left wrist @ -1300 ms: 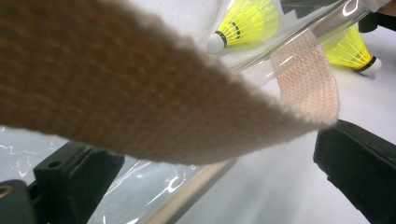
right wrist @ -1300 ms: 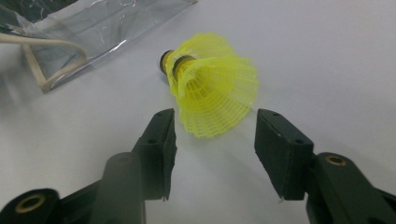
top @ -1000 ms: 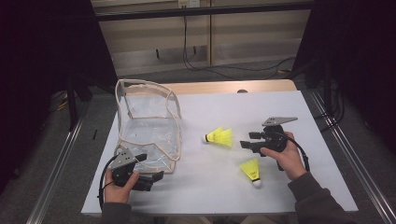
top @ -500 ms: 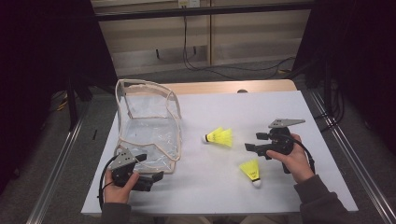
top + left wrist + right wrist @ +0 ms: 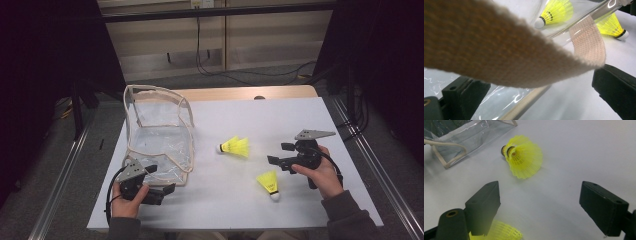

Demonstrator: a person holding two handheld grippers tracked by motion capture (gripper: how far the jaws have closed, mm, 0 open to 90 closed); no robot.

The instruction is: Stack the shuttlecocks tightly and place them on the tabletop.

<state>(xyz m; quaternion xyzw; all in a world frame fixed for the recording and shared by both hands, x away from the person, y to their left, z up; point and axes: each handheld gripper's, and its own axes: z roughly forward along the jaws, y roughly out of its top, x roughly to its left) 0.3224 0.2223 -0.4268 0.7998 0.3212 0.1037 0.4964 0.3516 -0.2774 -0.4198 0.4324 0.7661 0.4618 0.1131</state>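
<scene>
Two yellow shuttlecocks lie on the white table (image 5: 310, 120). One shuttlecock (image 5: 236, 146) lies on its side at the middle, the other (image 5: 269, 182) nearer the front. My right gripper (image 5: 278, 155) is open just right of them. In the right gripper view its jaws (image 5: 549, 200) stand wide apart, with the farther shuttlecock (image 5: 524, 156) ahead and the nearer one (image 5: 499, 233) under the left jaw. A clear bag with beige trim (image 5: 160, 135) stands at the left. My left gripper (image 5: 161, 179) is open at the bag's front corner, and a beige strap (image 5: 524, 57) crosses between its jaws.
In the left gripper view both shuttlecocks appear beyond the strap, one (image 5: 556, 12) through the clear plastic and one (image 5: 611, 25) beside it. The bag's corner (image 5: 461, 137) lies ahead and left of my right gripper. Metal rails (image 5: 385, 185) run along the table's sides.
My right gripper has drifted slightly right and toward the person, staying open. The left gripper, bag and shuttlecocks have not moved.
</scene>
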